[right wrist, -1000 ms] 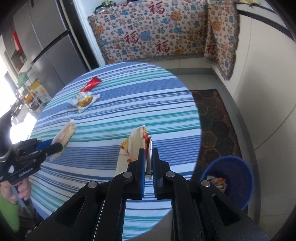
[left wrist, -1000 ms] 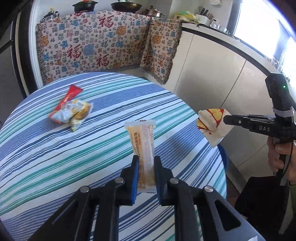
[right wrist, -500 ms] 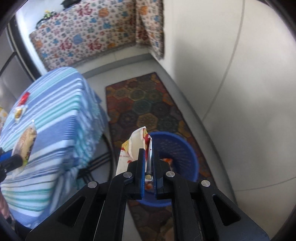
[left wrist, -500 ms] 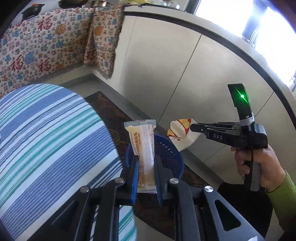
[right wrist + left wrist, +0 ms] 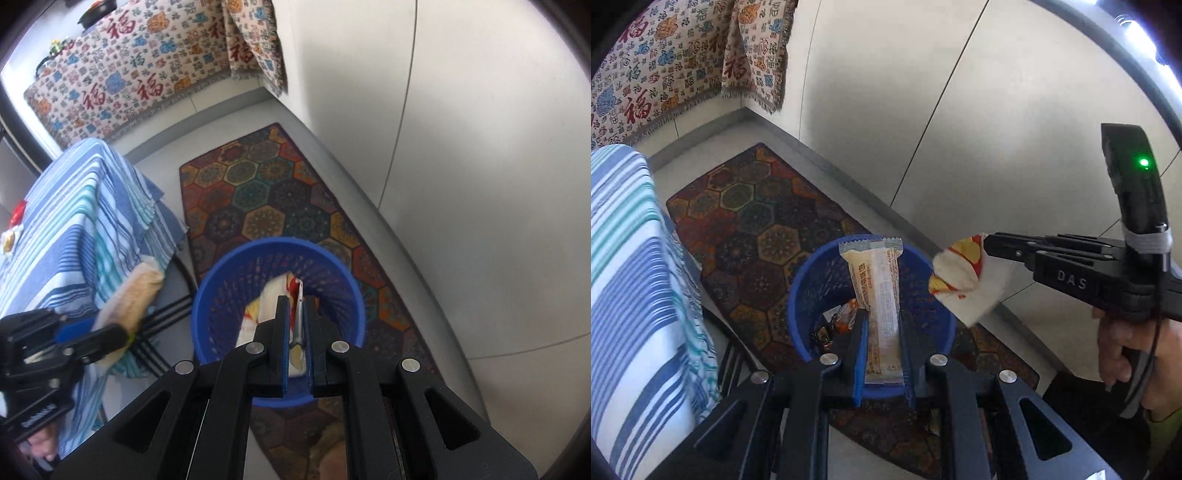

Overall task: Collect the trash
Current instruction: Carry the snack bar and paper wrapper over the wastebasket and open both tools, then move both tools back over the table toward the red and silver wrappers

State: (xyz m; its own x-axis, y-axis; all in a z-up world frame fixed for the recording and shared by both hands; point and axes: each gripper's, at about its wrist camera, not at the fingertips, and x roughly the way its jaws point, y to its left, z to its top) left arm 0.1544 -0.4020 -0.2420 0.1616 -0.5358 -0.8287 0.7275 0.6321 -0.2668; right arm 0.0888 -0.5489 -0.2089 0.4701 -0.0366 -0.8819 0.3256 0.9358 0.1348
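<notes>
Blue mesh plastic fills both my views: the trash basket (image 5: 809,295) stands on the patterned rug (image 5: 746,206), just beside the striped counter (image 5: 631,280). My left claw (image 5: 882,354) grips a long cream snack wrapper (image 5: 879,295) between its blue pads; the wrapper stands upright above the basket's opening, its crimped top reaching the far rim. My right claw (image 5: 297,332) pinches a crumpled white, red and yellow wrapper (image 5: 273,299), which hangs over the basket (image 5: 229,273) mouth. From the left wrist view, that crumpled wrapper (image 5: 960,284) sits at the right claw's tip (image 5: 988,245), over the basket's right rim. Some discarded wrappers (image 5: 838,321) lie at the basket bottom. Two more wrappers (image 5: 13,227) lie on the counter (image 5: 85,221), well apart from both claws.
</notes>
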